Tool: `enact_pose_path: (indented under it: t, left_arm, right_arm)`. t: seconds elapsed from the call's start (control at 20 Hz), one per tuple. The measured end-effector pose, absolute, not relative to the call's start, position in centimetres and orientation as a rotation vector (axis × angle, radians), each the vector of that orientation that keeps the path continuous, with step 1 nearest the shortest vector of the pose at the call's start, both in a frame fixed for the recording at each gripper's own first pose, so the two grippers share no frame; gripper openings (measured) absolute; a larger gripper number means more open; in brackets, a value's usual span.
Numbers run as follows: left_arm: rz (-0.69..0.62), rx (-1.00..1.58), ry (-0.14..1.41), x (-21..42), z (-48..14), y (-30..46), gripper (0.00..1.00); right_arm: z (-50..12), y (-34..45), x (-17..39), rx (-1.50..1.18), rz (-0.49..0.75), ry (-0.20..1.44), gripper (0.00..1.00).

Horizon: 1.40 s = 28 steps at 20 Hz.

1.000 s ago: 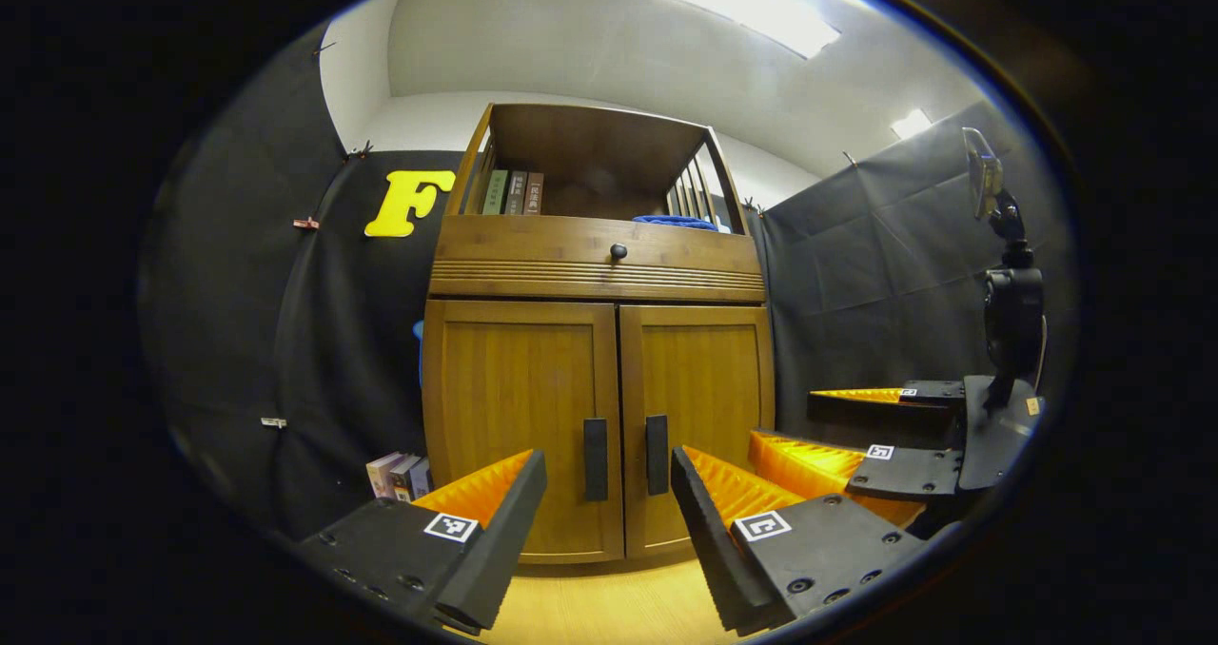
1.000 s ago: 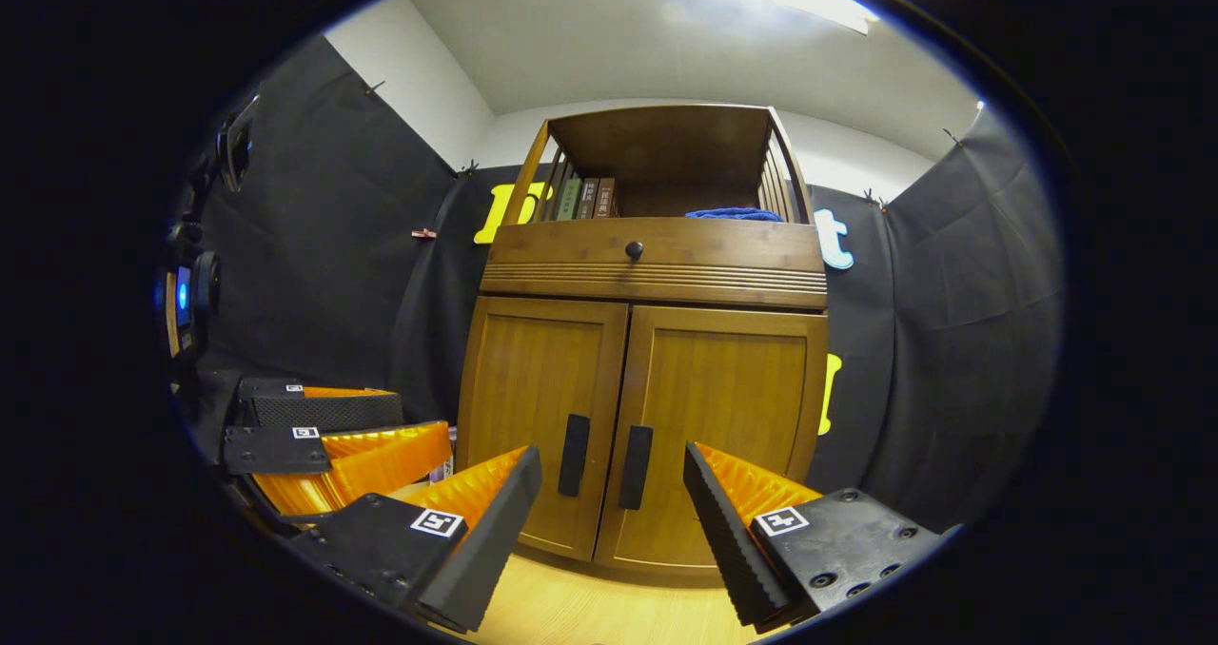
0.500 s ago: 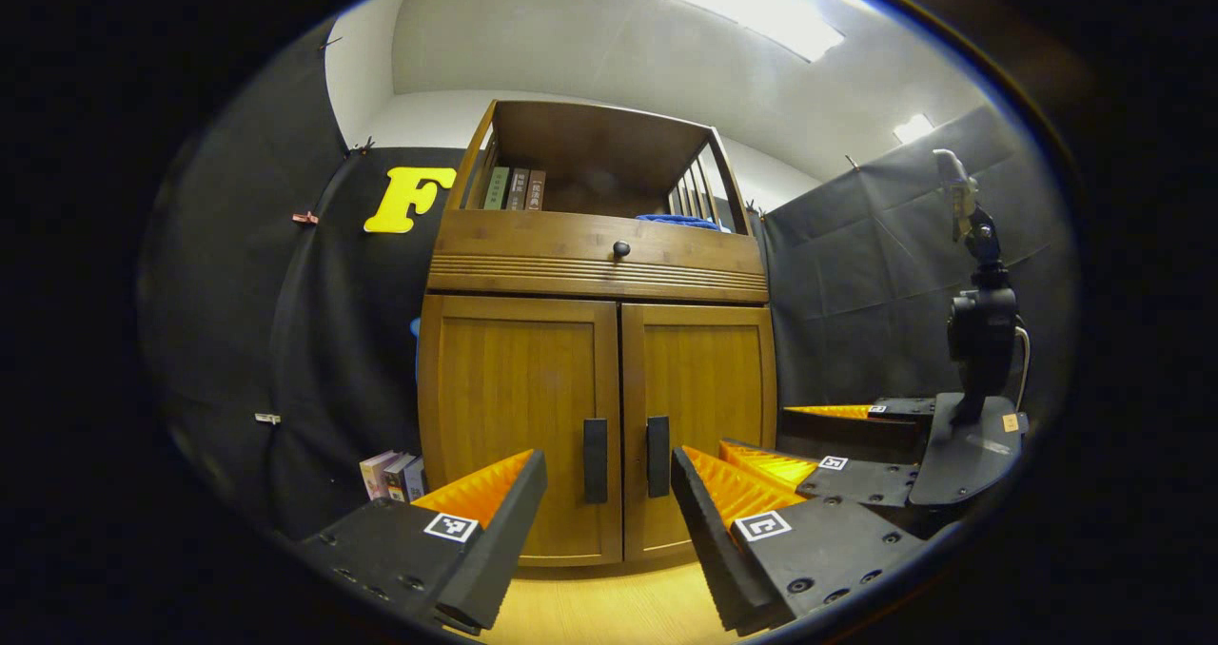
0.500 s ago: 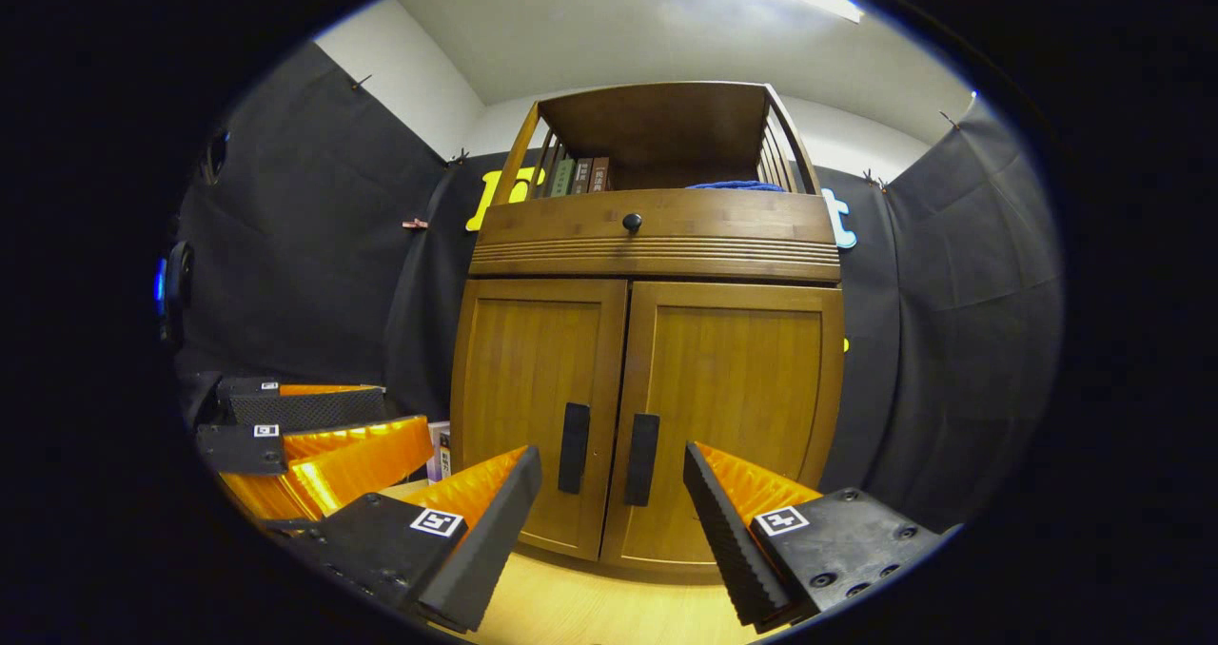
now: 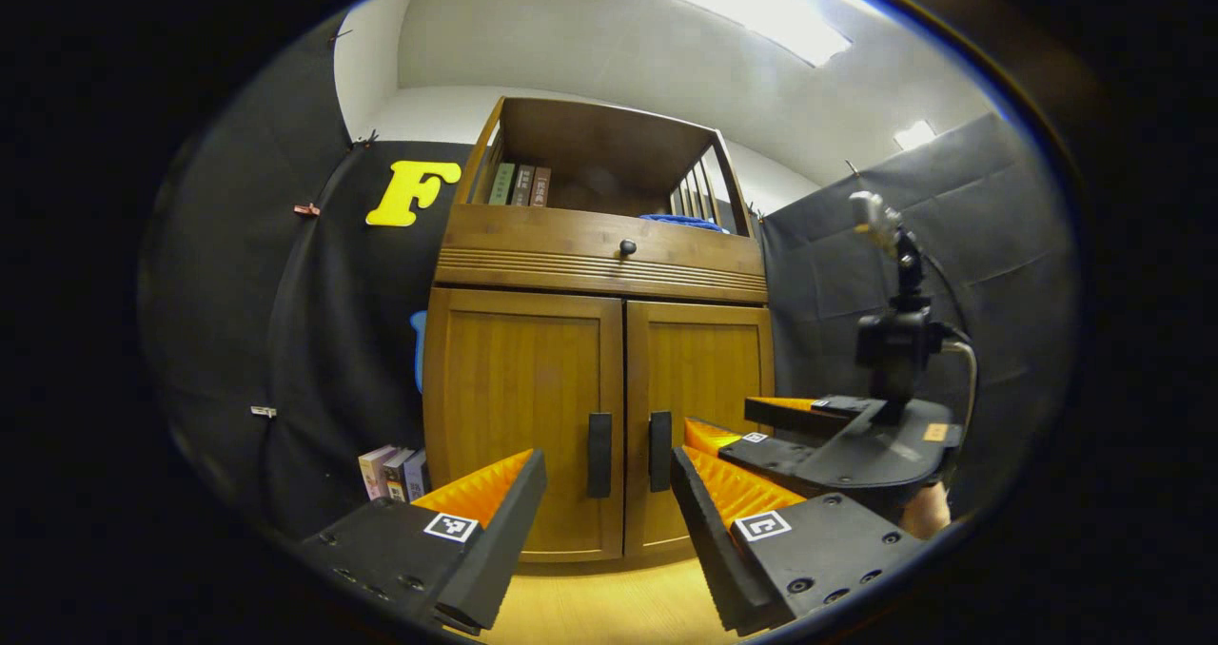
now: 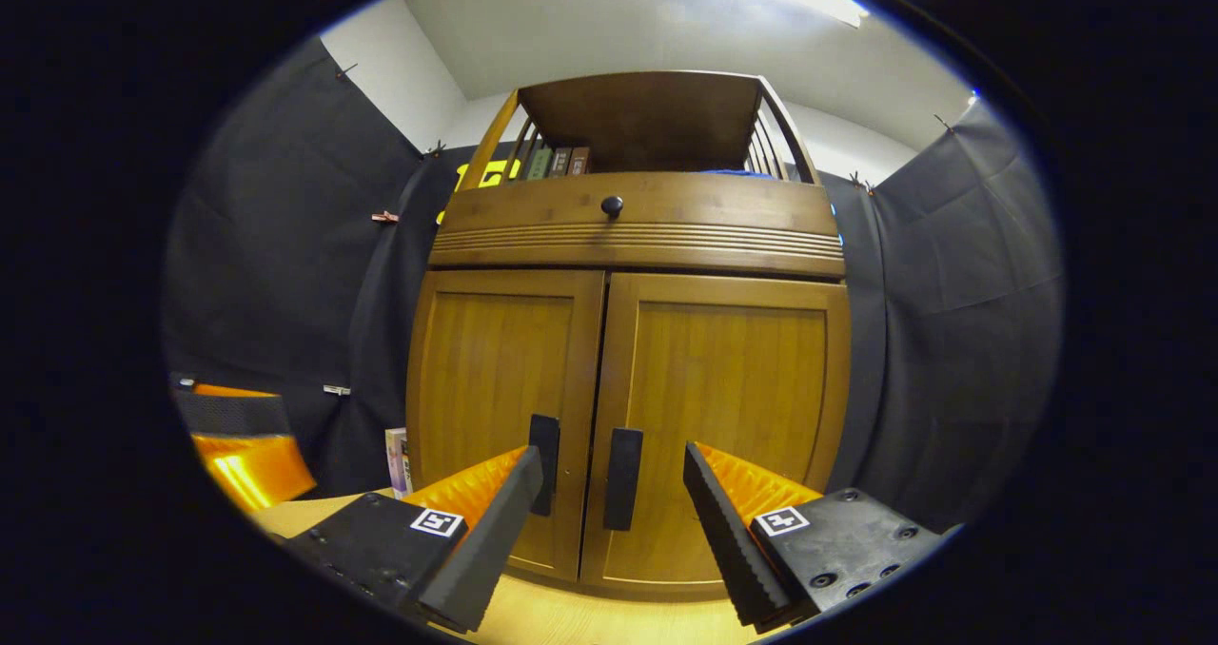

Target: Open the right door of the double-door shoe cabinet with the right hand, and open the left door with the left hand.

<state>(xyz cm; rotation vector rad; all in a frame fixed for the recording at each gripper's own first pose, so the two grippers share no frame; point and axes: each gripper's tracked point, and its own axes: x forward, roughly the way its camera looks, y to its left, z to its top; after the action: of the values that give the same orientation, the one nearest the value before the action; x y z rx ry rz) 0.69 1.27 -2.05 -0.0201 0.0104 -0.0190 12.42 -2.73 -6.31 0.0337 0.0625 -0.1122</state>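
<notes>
Fingers of both grippers are spread wide with nothing held between them. The left gripper (image 5: 609,512) is seen in the left gripper view, its two fingers framing the black handles of the shoe cabinet (image 5: 599,341), short of the doors and touching nothing. The right gripper (image 6: 614,507) is seen in the right gripper view nearer to the cabinet, its fingers set either side of the right door handle (image 6: 623,478); no contact with the handle can be made out. In the left gripper view the right gripper is also observed at the right, beside the right door (image 5: 699,426) and farther forward than the left gripper.

Both doors are closed. The left door (image 5: 523,417) and the right door meet at the centre seam, with the left door handle (image 5: 599,441) just beside the right door handle. A drawer with a round black knob (image 5: 627,246) is set above the doors. An open shelf above it holds upright books (image 5: 519,185) at the left and a blue cloth (image 5: 680,221) at the right. More books (image 5: 390,472) stand on the floor left of the cabinet. The floor (image 5: 609,607) is light wood.
</notes>
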Motion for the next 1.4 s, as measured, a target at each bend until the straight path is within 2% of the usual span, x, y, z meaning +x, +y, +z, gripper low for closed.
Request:
enact_pose_path:
  t: [0.1, 0.35, 0.55, 0.7, 0.8, 0.95, 1.0, 1.1, 1.2, 1.25, 1.3, 1.35, 1.4]
  left_arm:
    - [0.0, -0.002, -0.003, 0.0, -1.5, 1.9, 0.8]
    - [0.087, 0.032, -0.019, -1.4, -1.0, 4.1, 0.83]
    - [0.087, 0.037, -0.023, -1.7, -1.2, 4.4, 0.8]
    - [0.082, 0.03, -0.021, -1.7, -1.5, 4.9, 0.83]
    - [0.087, 0.028, -0.022, -1.7, -1.5, 5.3, 0.8]
    - [0.103, 0.029, -0.022, -1.9, -1.6, 6.1, 0.82]
    - [0.108, 0.031, -0.023, -2.0, -1.6, 6.2, 0.82]
    - [0.12, 0.035, -0.024, -2.1, -1.6, 6.7, 0.82]
    - [0.129, 0.033, -0.024, -2.2, -1.6, 7.2, 0.82]
    - [0.129, 0.032, -0.021, -2.3, -1.6, 7.3, 0.8]
    - [0.126, 0.029, -0.021, -2.3, -1.7, 7.2, 0.83]
    - [0.122, 0.024, -0.02, -2.3, -1.6, 7.2, 0.83]
    - [0.117, 0.02, -0.014, -2.4, -1.9, 7.1, 0.83]
  right_arm:
    - [-8.0, -3.1, 14.4, 0.048, -0.128, 0.088, 0.95]
    - [-12.8, -4.4, 18.6, 0.017, -0.182, 0.151, 0.94]
    - [-15.9, -4.8, 20.8, 0.02, -0.205, 0.185, 0.92]
    - [-17.1, -5.3, 22.0, 0.019, -0.222, 0.193, 0.91]
    - [-17.6, -5.5, 22.6, 0.021, -0.23, 0.19, 0.82]
    - [-18.6, -5.4, 23.0, 0.037, -0.231, 0.209, 0.75]
    - [-18.8, -5.6, 23.4, 0.039, -0.24, 0.209, 0.63]
    - [-18.6, -4.9, 23.6, 0.071, -0.222, 0.204, 0.5]
    - [-18.8, -5.1, 23.9, 0.06, -0.234, 0.196, 0.38]
    - [-18.7, -5.1, 23.8, 0.054, -0.231, 0.193, 0.38]
    - [-18.8, -5.1, 23.9, 0.056, -0.227, 0.197, 0.31]
    - [-18.9, -5.1, 23.8, 0.069, -0.22, 0.204, 0.31]
    - [-18.9, -5.0, 23.6, 0.072, -0.209, 0.209, 0.2]
